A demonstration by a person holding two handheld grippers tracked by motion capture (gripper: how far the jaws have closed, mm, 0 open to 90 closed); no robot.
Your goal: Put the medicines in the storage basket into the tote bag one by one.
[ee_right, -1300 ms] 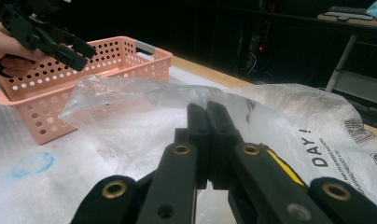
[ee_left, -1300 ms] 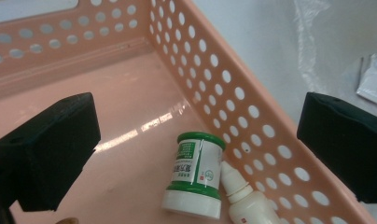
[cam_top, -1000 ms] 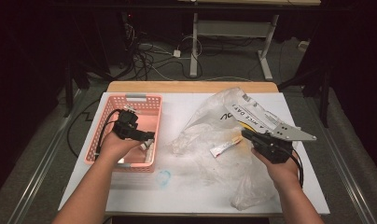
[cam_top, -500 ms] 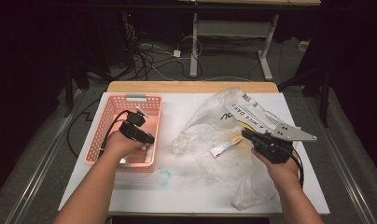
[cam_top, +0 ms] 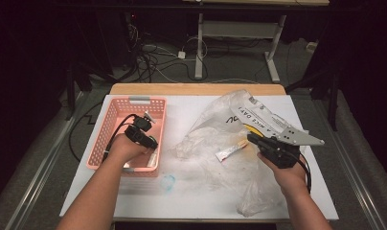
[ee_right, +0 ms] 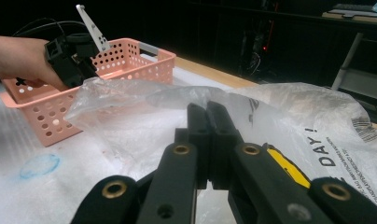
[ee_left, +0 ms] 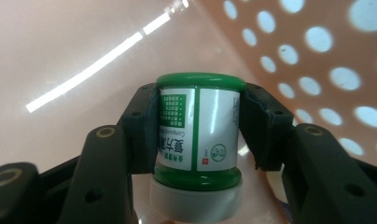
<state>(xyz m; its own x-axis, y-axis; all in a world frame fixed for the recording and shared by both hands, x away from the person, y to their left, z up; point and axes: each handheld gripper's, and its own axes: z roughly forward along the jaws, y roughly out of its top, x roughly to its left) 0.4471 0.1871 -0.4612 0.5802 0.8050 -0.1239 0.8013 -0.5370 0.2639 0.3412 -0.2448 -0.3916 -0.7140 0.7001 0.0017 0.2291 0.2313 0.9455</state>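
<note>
The left hand-held gripper (cam_top: pixel 146 136) dips into the pink perforated plastic basket (cam_top: pixel 116 118) at the bench's nine o'clock side; its jaws have just been closing and now clamp a small green-capped, white-labelled cylindrical jar (ee_left: pixel 198 128). The right hand-held gripper (cam_top: pixel 258 140), level at three o'clock, has its jaws pressed together over the crinkled clear plastic bag (cam_top: pixel 206 136).

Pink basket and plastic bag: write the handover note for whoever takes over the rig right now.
Left gripper: inside the pink basket, jaws just closed onto the green-capped jar, pads on both its sides.
Right gripper: shut on the clear plastic bag, pinching its film.
A small sachet lies on the bag.
Done: jar gripped in the basket.
Left, probably: lift the jar out and move it to the bag; the destination is a guess.
</note>
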